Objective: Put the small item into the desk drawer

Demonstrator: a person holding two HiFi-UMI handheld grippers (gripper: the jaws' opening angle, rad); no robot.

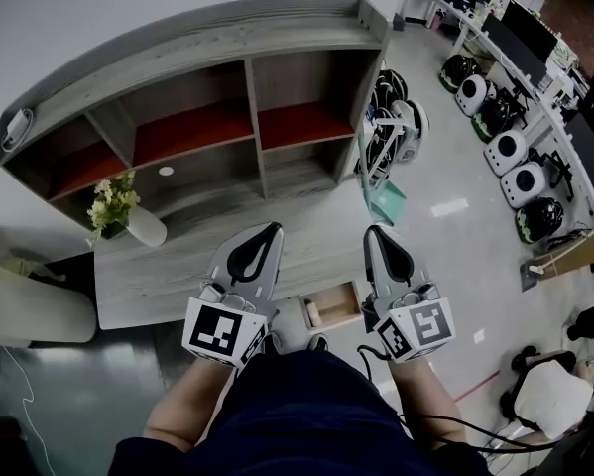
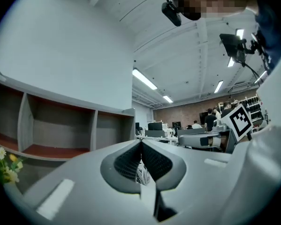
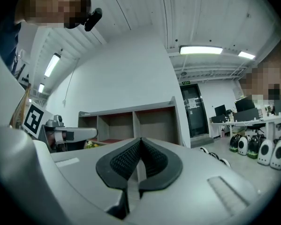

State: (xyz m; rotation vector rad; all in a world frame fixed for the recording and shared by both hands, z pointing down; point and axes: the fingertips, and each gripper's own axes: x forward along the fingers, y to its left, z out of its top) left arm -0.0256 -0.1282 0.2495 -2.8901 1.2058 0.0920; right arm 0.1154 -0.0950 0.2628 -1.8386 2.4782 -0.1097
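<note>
In the head view the wooden desk drawer [image 1: 342,306] stands pulled out from the front edge of the grey desk [image 1: 158,281], between my two grippers. A small pale item [image 1: 313,315] lies at the drawer's left end. My left gripper [image 1: 270,229] is held above the desk's front edge, its jaws shut and empty. My right gripper [image 1: 376,232] is raised just right of the drawer, also shut with nothing in it. In the left gripper view the left gripper's pads [image 2: 131,161] meet at the tip. The right gripper's pads [image 3: 152,157] meet the same way in the right gripper view.
A grey shelf unit [image 1: 247,97] with red shelf boards stands at the back of the desk. A white vase of flowers [image 1: 128,218] sits at the desk's left. A teal dustpan [image 1: 387,202] and several round white robots [image 1: 520,181] are on the floor to the right.
</note>
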